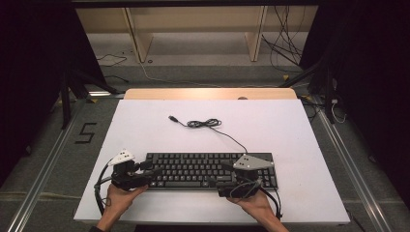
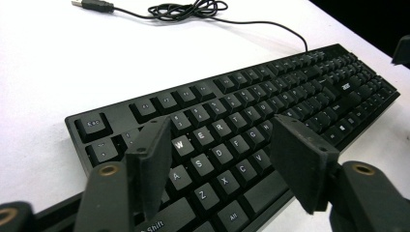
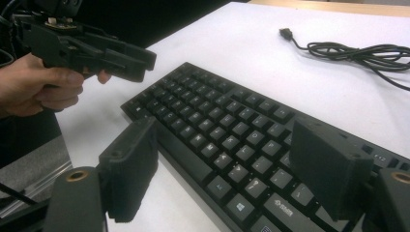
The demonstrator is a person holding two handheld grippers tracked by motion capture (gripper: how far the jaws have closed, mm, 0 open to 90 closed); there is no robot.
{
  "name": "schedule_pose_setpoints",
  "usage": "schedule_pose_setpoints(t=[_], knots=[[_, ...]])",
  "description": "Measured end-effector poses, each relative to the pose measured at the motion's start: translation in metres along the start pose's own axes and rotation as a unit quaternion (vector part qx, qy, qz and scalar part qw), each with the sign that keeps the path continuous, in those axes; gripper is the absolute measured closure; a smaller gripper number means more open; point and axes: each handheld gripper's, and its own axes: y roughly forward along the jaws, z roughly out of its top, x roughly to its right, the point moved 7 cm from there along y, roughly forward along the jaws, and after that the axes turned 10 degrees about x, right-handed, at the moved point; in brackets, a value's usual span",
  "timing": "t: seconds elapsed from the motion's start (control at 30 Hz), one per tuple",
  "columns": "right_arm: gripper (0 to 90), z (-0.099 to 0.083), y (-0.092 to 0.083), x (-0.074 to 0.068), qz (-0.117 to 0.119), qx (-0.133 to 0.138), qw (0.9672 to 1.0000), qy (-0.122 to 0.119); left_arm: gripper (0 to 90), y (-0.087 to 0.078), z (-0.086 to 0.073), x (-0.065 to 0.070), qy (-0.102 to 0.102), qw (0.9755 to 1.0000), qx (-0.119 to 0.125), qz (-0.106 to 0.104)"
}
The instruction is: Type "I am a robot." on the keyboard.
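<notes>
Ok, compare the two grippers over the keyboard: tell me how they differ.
The left gripper hangs over the keyboard's left end, the right gripper near its right half. The left gripper carries a white top plate, the right gripper a grey three-cornered one. The left points across the keys, the right angles in from the front edge. Both have open jaws, nothing between them, each held in one hand.

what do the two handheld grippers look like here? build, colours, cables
Both are black two-jaw units. The left gripper carries a white angular piece on top; the right gripper a grey three-cornered plate. In the gripper views each jaw ends in a flat, black, squarish pad on a thicker arm with a brass-coloured round fitting. A black cable loops from each body. The forearms are bare; no sleeves visible.
</notes>
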Motion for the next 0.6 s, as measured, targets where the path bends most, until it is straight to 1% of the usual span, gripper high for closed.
schedule_pose_setpoints(t=[0.27, 0.37, 0.6], knots=[[26.8, -0.002, 0.008, -0.005, 0.007, -0.008, 0.9999, -0.003, 34.4, -0.002, 0.001, 0.001, -0.001, 1.0, 0.009, 0.001], [26.8, -0.003, 0.012, -0.007, 0.009, -0.012, 0.9999, -0.005, 33.4, -0.003, 0.001, 0.001, 0.0, 1.0, 0.009, 0.001], [27.5, -0.007, 0.025, -0.014, 0.02, -0.025, 0.9994, -0.013, 31.7, -0.005, 0.003, 0.002, -0.002, 0.9998, 0.019, 0.001]])
